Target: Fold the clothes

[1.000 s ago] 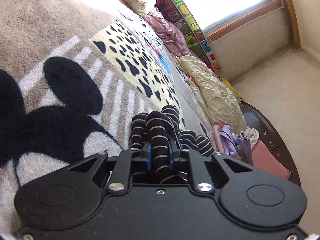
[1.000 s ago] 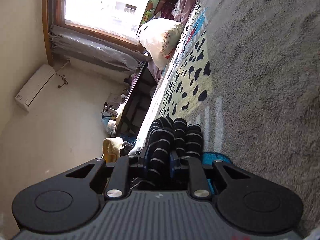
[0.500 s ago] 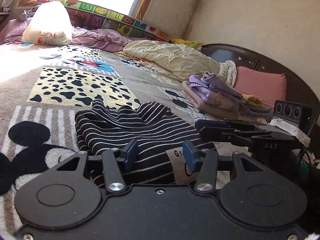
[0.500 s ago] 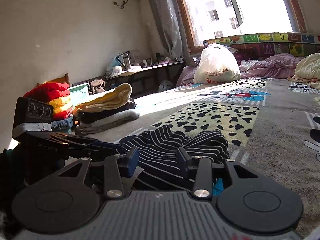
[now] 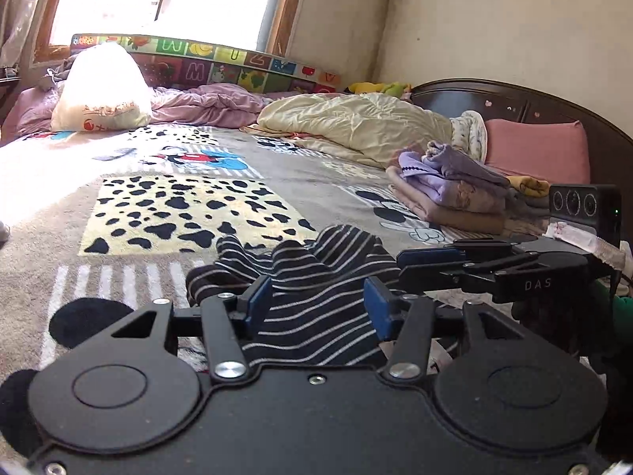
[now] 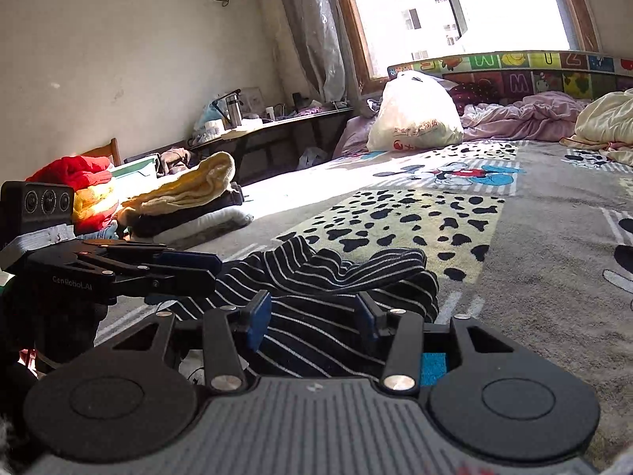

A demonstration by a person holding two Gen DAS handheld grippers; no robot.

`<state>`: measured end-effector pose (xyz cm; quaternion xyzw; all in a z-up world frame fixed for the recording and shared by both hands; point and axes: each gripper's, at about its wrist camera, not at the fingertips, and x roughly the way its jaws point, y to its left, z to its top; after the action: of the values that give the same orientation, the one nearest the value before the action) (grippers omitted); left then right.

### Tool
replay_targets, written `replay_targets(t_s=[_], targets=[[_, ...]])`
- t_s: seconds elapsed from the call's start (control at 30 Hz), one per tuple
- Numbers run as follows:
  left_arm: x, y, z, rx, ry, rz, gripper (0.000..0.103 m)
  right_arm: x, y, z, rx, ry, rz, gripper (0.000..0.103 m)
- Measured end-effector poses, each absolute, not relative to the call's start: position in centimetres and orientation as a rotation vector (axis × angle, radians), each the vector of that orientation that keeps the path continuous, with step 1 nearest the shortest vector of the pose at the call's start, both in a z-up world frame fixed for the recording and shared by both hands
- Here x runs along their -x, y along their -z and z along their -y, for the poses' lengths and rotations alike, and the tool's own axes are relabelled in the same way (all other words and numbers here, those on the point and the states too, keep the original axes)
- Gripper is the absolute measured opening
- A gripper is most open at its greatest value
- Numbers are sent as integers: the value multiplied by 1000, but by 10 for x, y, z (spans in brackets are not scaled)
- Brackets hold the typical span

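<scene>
A black garment with thin white stripes (image 5: 316, 277) lies crumpled on the cartoon-print blanket (image 5: 190, 213), just beyond both grippers. My left gripper (image 5: 318, 304) is open, its blue pads apart over the near edge of the cloth. My right gripper (image 6: 312, 314) is open too, with the striped garment (image 6: 336, 281) lying between and beyond its pads. Each gripper shows in the other's view: the right gripper (image 5: 435, 267) at the right side, the left gripper (image 6: 178, 267) at the left side. Neither holds the cloth.
A folded purple and beige stack (image 5: 455, 194) sits near a pink pillow (image 5: 542, 150) and dark headboard. A cream quilt (image 5: 356, 122), pink bedding and a white bag (image 5: 103, 91) lie by the window. Folded yellow and red clothes (image 6: 186, 194) sit at the bed's left.
One second ago both grippers were shut on the striped garment, held up and tilted. They have since levelled out, opened and let the garment drop onto the blanket.
</scene>
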<state>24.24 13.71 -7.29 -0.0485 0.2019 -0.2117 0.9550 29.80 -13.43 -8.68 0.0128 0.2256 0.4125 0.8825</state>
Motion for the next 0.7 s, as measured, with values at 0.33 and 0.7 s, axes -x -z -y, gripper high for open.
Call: replay_targets(t_s=[0.33,0.7], targets=[[-250,95,-115,-127,372,-504,54,-321,98,121,53,-832,-523,49],[-223,98,-95,-163,479,-587,51,-265,100,131,118,-820,-517,48]])
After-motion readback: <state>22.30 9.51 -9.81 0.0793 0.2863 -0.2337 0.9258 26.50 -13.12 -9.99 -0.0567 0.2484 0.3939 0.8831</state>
